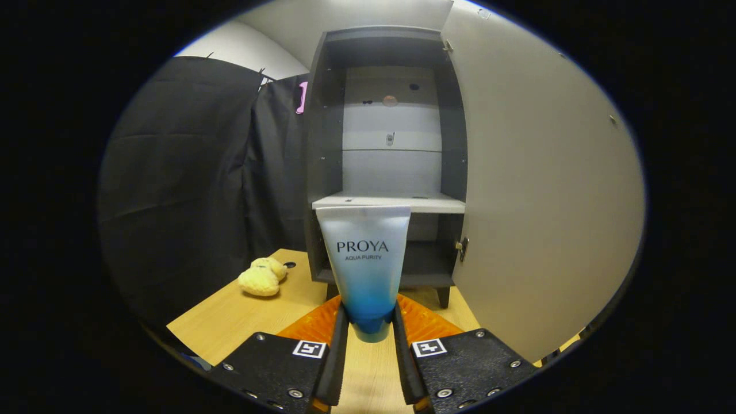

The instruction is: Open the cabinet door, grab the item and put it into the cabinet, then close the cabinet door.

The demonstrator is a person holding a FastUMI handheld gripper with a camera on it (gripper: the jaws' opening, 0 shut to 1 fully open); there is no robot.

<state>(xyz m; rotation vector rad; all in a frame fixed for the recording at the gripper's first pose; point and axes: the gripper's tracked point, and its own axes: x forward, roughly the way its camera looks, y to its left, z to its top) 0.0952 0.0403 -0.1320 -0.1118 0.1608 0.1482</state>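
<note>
While our gripper jaws hold the tube upright by its lower end before the open cabinet, we risk its top catching the shelf edge and slipping.

The one camera rides on the gripper and looks forward along its two fingers, which show at the bottom of the view with the jaws pressed on a tube held upright between them. It sits low over the wooden surface, facing straight into the open cabinet close ahead. The fisheye lens also takes in the swung-open door on one side and the black cloth wall on the other.
</note>
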